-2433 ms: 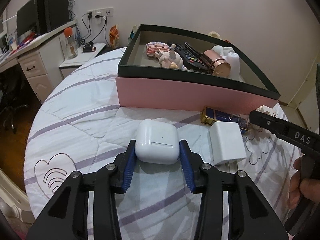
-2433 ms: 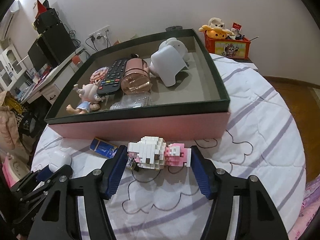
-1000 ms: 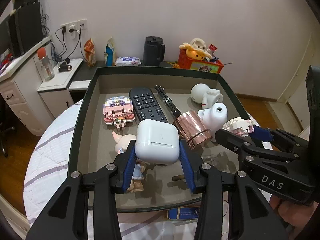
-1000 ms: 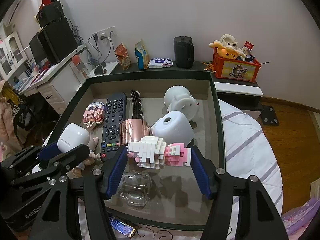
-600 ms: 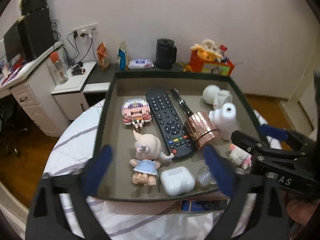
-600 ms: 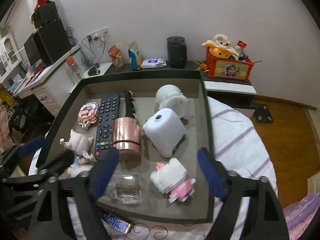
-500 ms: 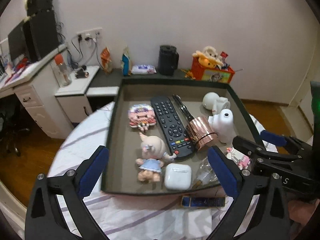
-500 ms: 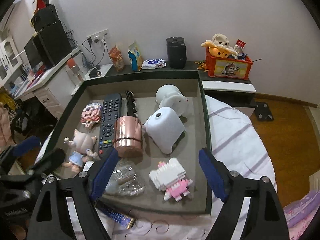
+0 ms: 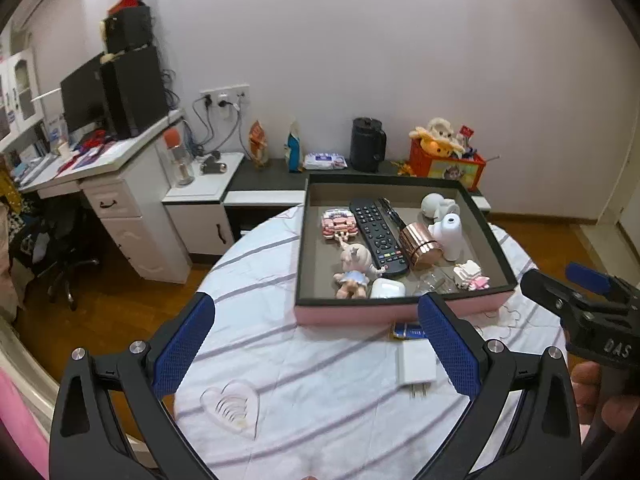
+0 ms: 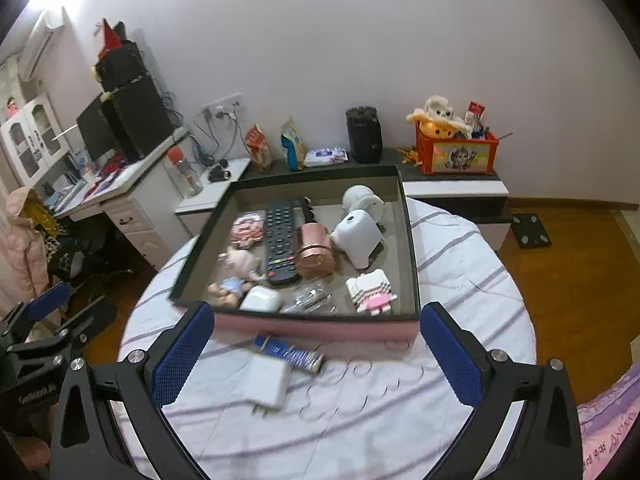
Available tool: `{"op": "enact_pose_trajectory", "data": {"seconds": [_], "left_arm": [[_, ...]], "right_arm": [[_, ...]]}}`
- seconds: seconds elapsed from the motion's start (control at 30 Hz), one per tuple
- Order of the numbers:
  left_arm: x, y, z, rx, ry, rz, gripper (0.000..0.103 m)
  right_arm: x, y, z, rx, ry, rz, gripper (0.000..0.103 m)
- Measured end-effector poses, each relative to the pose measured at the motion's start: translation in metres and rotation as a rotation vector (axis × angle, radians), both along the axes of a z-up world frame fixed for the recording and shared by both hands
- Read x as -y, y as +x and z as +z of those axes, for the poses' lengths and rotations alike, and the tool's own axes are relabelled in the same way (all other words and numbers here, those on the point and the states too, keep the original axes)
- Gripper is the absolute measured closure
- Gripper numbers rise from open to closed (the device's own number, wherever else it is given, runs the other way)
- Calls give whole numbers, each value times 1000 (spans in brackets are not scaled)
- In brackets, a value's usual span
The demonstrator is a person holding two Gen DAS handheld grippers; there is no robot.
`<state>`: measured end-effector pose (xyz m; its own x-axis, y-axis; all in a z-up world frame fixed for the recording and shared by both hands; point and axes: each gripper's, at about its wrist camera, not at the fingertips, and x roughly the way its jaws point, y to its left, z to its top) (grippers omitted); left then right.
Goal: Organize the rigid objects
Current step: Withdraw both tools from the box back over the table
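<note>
The remote [image 9: 379, 236] lies lengthwise in the box [image 9: 400, 312], buttons up.

Blue packet [image 9: 408, 331] half hidden behind left hand-held gripper [image 9: 318, 346] finger; label unreadable.

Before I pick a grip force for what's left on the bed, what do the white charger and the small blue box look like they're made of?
White charger: smooth matte hard plastic by its even white faces; metal prongs at its near end. Small blue box: probably printed card or foil, with a glossy, gold-looking end; motion blur leaves it uncertain.
</note>
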<state>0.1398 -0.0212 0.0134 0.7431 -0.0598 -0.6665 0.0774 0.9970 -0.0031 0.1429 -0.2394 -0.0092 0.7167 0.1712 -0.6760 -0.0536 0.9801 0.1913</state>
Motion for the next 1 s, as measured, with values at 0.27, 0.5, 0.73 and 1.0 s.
{"op": "enact_pose_trajectory", "data": {"seconds": [0.27, 0.5, 0.73, 1.0], "left_arm": [[-9, -66, 26, 70, -22, 8, 0], [-9, -110, 37, 113, -29, 11, 0], [-8, -137, 37, 112, -24, 22, 0], [-12, -155, 33, 106, -14, 39, 0]], "right_arm": [[-8, -73, 27, 74, 7, 8, 0], [-6, -129, 33, 109, 2, -2, 0], [0, -160, 28, 108, -1, -17, 0], [1, -176, 26, 113, -2, -9, 0]]}}
